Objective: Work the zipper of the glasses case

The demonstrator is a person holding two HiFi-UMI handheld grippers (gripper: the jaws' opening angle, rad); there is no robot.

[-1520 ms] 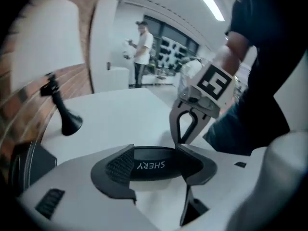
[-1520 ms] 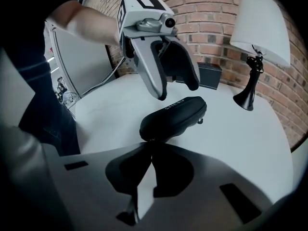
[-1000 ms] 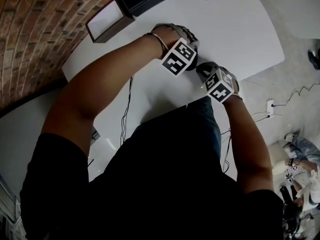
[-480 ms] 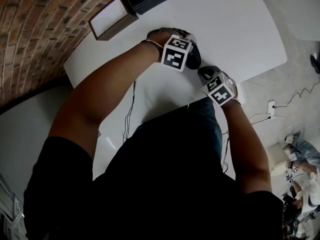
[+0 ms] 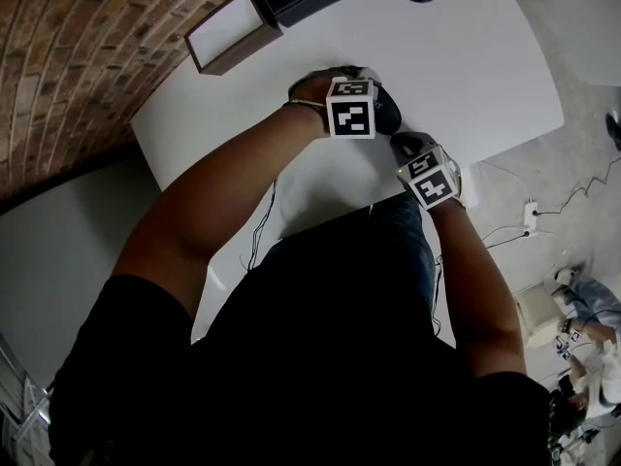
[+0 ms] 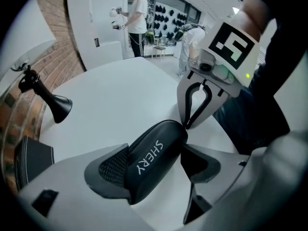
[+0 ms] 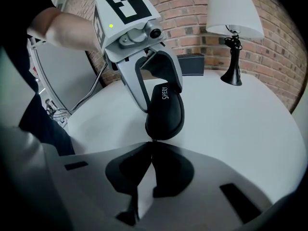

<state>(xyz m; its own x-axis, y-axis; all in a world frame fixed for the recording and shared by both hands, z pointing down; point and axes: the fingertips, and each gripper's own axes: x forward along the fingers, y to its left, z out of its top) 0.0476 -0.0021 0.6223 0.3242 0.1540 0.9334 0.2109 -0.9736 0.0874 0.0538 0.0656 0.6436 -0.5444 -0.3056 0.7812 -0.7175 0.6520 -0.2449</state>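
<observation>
Between the jaws of the left gripper (image 6: 156, 165), in its own view, the black glasses case (image 6: 147, 160) marked SHERY sits slantwise, both pads pressed against its sides; the right gripper (image 6: 186, 124) meets the case's far end, its two fingers drawn to a point there; beyond the tips and to the left, a lamp (image 6: 55, 107) stands on the white table (image 6: 125, 90).

From the right gripper view, the jaws are pinched together on the small zipper pull (image 7: 153, 140) at the case's near end, right at the tips; the left gripper clasps the case's far half from above; the lamp stands farther off to the right, before a brick wall (image 7: 187, 13).

From the head view, both grippers sit close together near the table's edge; the case shows as a dark shape just beside the left gripper's marker cube (image 5: 351, 108).
</observation>
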